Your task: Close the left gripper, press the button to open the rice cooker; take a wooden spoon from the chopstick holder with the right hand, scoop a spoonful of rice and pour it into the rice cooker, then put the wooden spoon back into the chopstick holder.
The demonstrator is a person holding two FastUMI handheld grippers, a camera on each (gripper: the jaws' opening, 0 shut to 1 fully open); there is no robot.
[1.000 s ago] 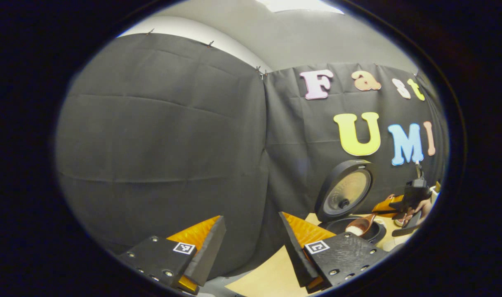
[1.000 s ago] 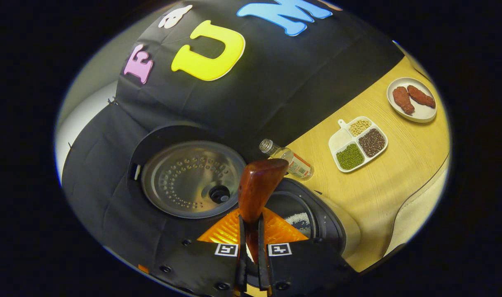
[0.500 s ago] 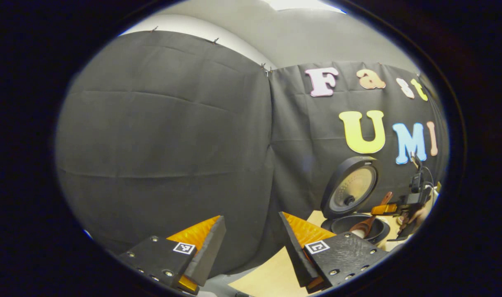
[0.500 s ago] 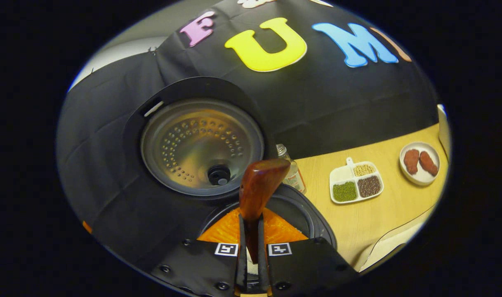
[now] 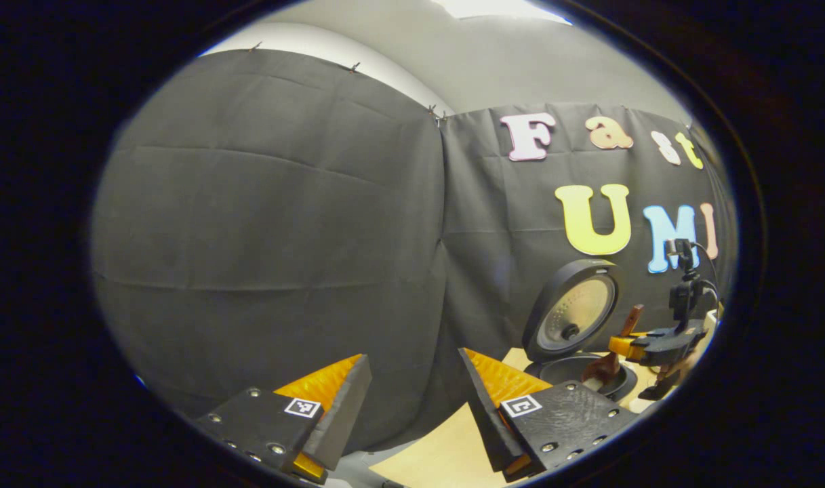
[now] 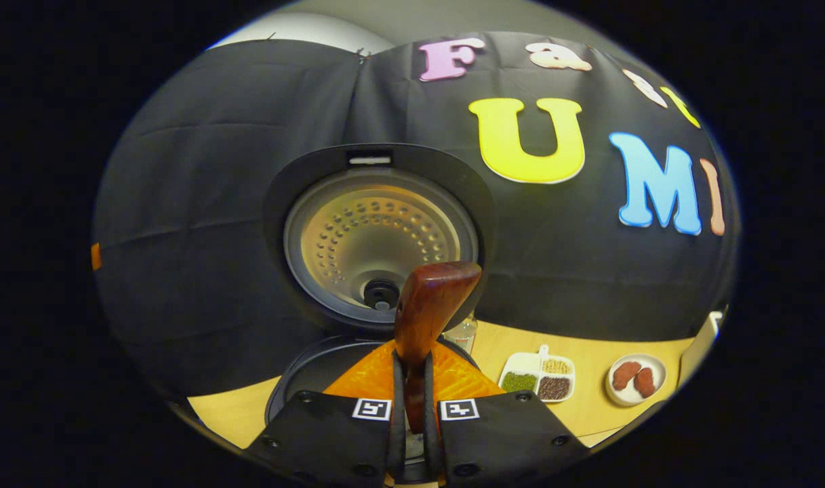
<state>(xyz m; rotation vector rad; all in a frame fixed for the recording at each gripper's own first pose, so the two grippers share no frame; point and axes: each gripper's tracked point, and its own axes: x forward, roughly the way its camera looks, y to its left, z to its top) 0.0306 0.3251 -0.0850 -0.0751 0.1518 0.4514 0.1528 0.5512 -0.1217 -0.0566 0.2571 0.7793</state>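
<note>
Rice cooker at frame centre stands open: button step done. Right gripper is clamped on the wooden spoon, bowl tipped into the pot. Left gripper, lower frame, hangs apart, idle. Remaining, apparently: returning spoon to holder.

Rice cooker is standing open, lid upright; reddish-brown wooden spoon is tilting over its pot.
</note>
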